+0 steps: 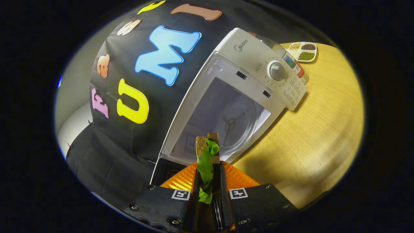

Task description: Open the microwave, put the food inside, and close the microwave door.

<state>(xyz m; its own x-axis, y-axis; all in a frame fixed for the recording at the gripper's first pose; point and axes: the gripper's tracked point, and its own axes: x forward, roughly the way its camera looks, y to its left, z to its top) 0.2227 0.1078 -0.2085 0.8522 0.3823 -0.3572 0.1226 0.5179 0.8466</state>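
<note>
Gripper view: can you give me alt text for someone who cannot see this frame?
The gripper is shut on a sandwich with green lettuce, held just before the open microwave, whose cavity and glass turntable lie beyond. The microwave stands on a wooden table; a divided dish sits behind it.

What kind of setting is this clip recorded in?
Likely a staged kitchen corner in a recording booth: a white microwave, door open, on a wooden table, a divided dish of grains behind it. The gripper holds a sandwich.
</note>
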